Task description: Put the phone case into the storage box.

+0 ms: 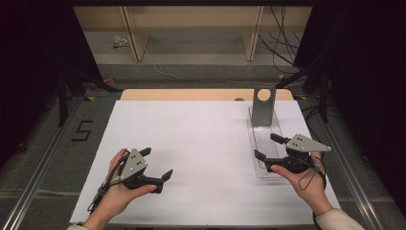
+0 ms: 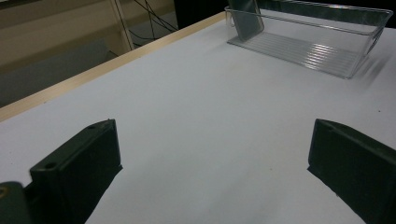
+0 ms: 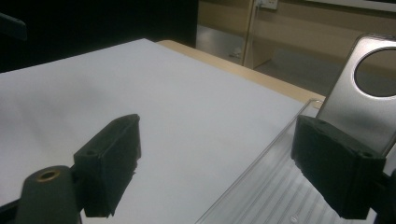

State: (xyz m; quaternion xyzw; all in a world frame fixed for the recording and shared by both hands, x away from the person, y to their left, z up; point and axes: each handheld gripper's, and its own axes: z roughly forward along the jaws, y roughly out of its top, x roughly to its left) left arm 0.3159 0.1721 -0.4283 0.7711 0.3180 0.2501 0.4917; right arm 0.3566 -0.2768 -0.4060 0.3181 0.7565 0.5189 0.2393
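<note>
- On the floor left of the bench, a black figure 5 point(image 1: 83, 130) is marked on the grey carpet.
- The left tongs point(image 1: 158, 163) sit in the person's left hand point(image 1: 118, 184) over the near left part of the white bench point(image 1: 201, 139), their jaws spread wide with nothing between them; a grey three-cornered plate tops them and a cable trails back past the wrist.
- In the left gripper view the two black jaws stand well apart above bare white surface, and the clear plastic tray point(image 2: 327, 42) lies farther off toward the top right, well apart from these tongs.
- A strip of pale wood shows along the far edge of the bench.
- The clear plastic tray point(image 1: 265, 139) rests on the right side of the bench, long and narrow, running from far to near, with a ribbed floor.
- A grey metal plate point(image 1: 264, 106) with a round hole stands leaning at the far end of the tray.
- The right tongs point(image 1: 268, 146) are held in the right hand point(image 1: 306, 184) over the near end of the tray, jaws spread and gripping nothing.
- In the right gripper view one jaw hangs over the white bench just beside the tray's rim, the other over the tray's ribbed floor point(image 3: 275, 196), with the metal plate point(image 3: 359, 107) close behind it.
</note>
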